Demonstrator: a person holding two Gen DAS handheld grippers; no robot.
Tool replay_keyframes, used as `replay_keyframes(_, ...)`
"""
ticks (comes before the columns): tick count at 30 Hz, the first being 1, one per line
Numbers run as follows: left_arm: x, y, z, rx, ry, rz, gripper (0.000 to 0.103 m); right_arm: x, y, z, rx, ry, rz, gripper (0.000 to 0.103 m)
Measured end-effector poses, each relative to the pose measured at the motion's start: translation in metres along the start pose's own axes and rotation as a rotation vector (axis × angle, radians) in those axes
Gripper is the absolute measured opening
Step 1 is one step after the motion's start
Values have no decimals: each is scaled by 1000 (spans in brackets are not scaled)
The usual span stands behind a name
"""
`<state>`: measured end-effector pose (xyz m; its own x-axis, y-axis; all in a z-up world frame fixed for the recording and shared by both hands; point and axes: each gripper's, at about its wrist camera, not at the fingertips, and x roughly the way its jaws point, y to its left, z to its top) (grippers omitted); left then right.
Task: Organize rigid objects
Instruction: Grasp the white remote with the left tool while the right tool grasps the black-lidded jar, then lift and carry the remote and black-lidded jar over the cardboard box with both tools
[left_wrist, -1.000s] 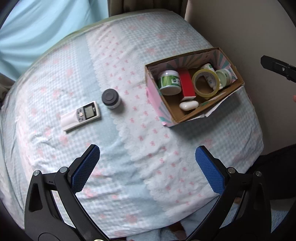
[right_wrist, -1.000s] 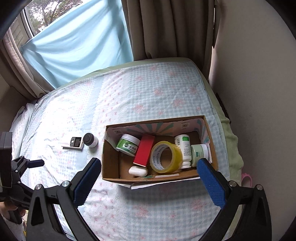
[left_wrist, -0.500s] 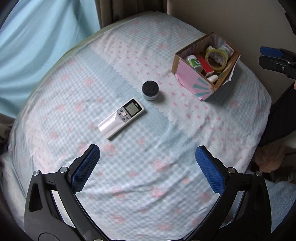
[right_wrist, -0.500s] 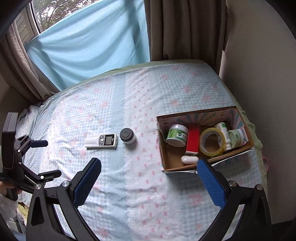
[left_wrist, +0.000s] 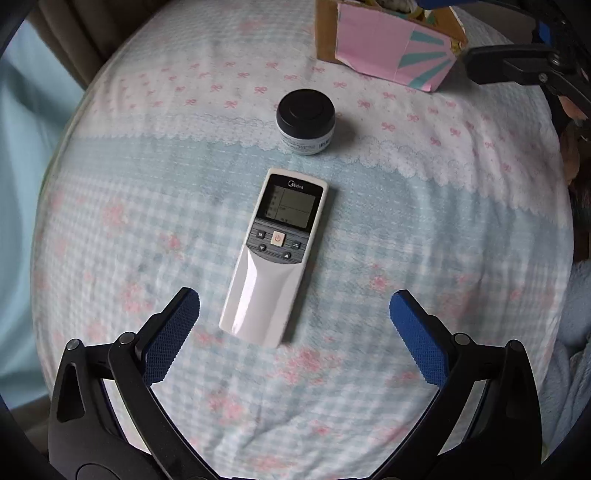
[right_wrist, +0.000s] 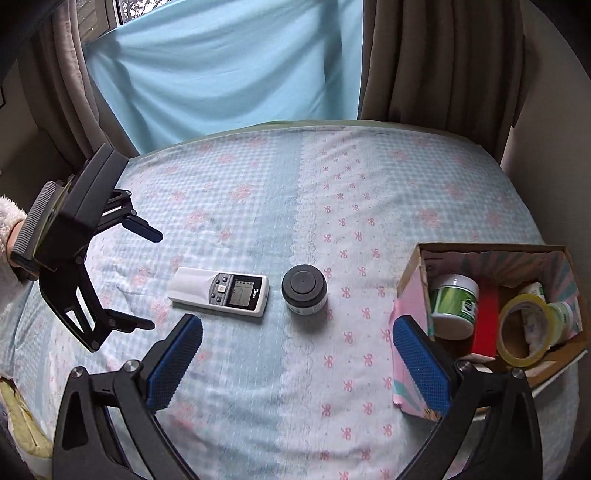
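White remote (left_wrist: 275, 254) lies flat on bed (left_wrist: 461, 236), frame centre, w/ black-lidded jar (left_wrist: 306, 123) just above it. Left tongs (left_wrist: 291, 325) spread wide, empty, straddling remote's lower end. Right tongs (right_wrist: 295, 358) also wide, empty. Cardboard box (right_wrist: 410, 280) at right edge.

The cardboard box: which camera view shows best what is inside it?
The right wrist view. It looks down into the open cardboard box, so the green jar, red item and tape roll are visible. The left wrist view shows mostly its pink outer wall at the frame's top edge; the contents are nearly hidden.
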<state>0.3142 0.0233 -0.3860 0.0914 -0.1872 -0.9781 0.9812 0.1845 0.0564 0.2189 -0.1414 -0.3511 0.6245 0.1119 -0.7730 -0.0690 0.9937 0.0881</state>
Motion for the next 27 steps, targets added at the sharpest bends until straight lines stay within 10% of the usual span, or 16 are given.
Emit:
replay_keyframes(11,83,17,8,194,80,-96,82,116,-11,-10,-30,15,-19,85)
replay_keyframes(23,85,5,29,253,114,-110,66,143,-1,-7,-134,26,-26,73)
replay_keyframes(27,85,11,42,233,130,-105,55,148,-3,-5,-126,50,0,53)
